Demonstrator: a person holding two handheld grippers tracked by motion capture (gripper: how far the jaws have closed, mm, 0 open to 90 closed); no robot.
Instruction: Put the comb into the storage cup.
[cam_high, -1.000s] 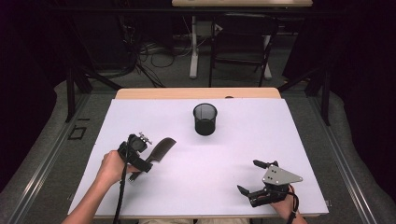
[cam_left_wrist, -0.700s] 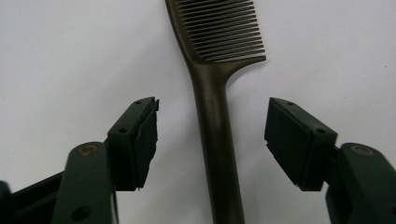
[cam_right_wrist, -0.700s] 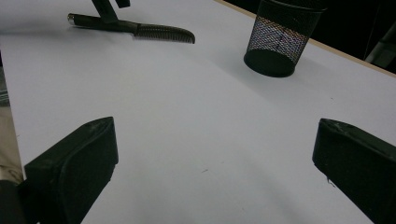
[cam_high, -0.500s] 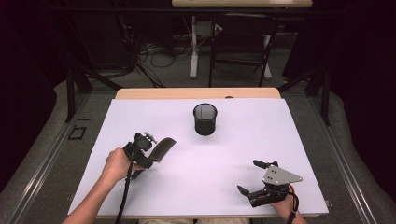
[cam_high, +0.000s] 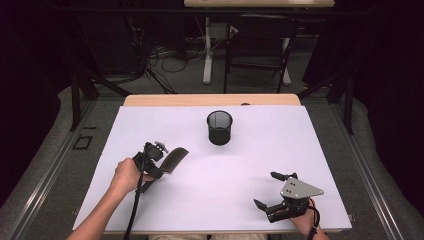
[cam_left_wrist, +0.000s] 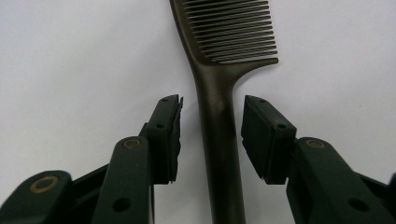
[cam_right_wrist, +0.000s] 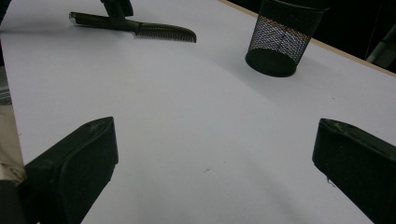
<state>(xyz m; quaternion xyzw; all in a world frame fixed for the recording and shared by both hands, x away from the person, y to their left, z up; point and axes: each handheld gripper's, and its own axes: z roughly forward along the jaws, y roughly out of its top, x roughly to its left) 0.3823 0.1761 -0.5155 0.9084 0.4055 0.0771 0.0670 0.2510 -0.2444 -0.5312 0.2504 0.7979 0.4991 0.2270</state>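
Observation:
A dark brown comb (cam_high: 176, 157) lies flat on the white table (cam_high: 250, 155), left of centre. In the left gripper view its handle (cam_left_wrist: 218, 121) runs between the two jaws, teeth pointing away. My left gripper (cam_left_wrist: 212, 126) straddles that handle; its jaws have just been closing, and a narrow gap remains on each side, so the pads do not press it. The same gripper (cam_high: 159, 161) is held by a hand at the comb's near end. My right gripper (cam_high: 265, 189) rests at the front right, wide open and with nothing between its jaws (cam_right_wrist: 215, 149).
A black mesh cup (cam_high: 220, 128) stands upright at the table's middle back, also in the right gripper view (cam_right_wrist: 279, 41), with the comb (cam_right_wrist: 154, 30) far off to its left. A wooden edge (cam_high: 210, 99) runs along the back of the table.
The left hand has edged slightly forward onto the comb's handle. The comb, the cup and the right gripper have stayed where they were.

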